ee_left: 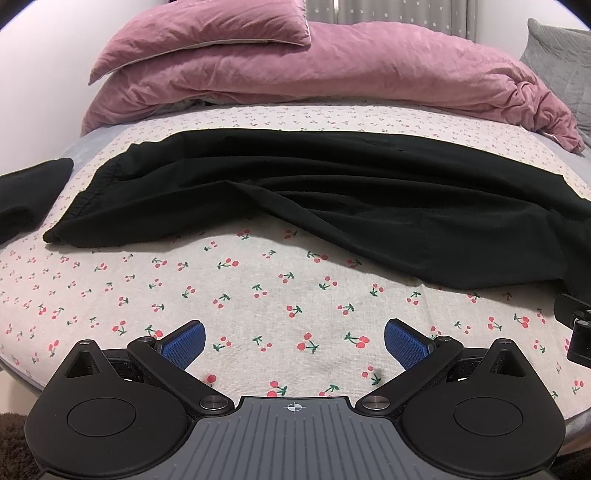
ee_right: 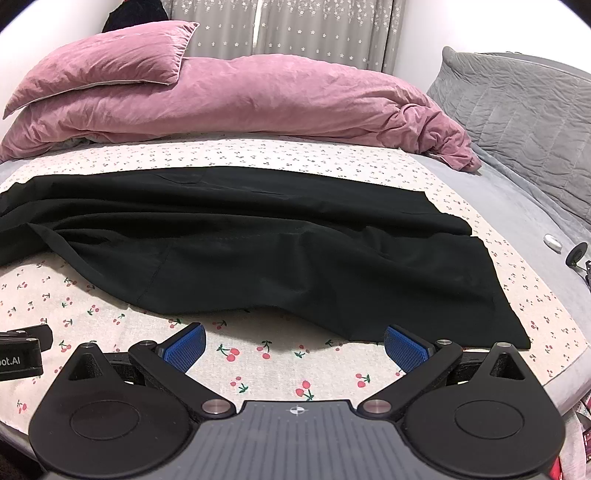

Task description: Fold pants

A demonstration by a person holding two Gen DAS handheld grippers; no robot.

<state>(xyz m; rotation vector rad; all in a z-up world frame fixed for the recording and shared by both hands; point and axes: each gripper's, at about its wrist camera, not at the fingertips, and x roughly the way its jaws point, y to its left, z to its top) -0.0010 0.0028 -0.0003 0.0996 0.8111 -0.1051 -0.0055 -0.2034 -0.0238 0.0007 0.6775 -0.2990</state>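
Note:
Black pants [ee_left: 332, 192] lie spread sideways across the cherry-print sheet [ee_left: 221, 288], waistband at the left [ee_left: 85, 199], legs running right. In the right wrist view the pants [ee_right: 277, 251] end in leg hems at the right [ee_right: 509, 317]. My left gripper [ee_left: 294, 341] is open and empty, above bare sheet, short of the pants' near edge. My right gripper [ee_right: 294, 341] is open and empty, its right pad [ee_right: 404, 345] just at the near edge of the lower leg.
A pink duvet [ee_left: 314, 70] and pink pillow [ee_left: 207, 33] lie behind the pants. A grey quilt [ee_right: 517, 122] is at the right. Another black garment [ee_left: 29, 192] lies at the left. A small white object [ee_right: 553, 242] and black gear [ee_right: 576, 254] sit right.

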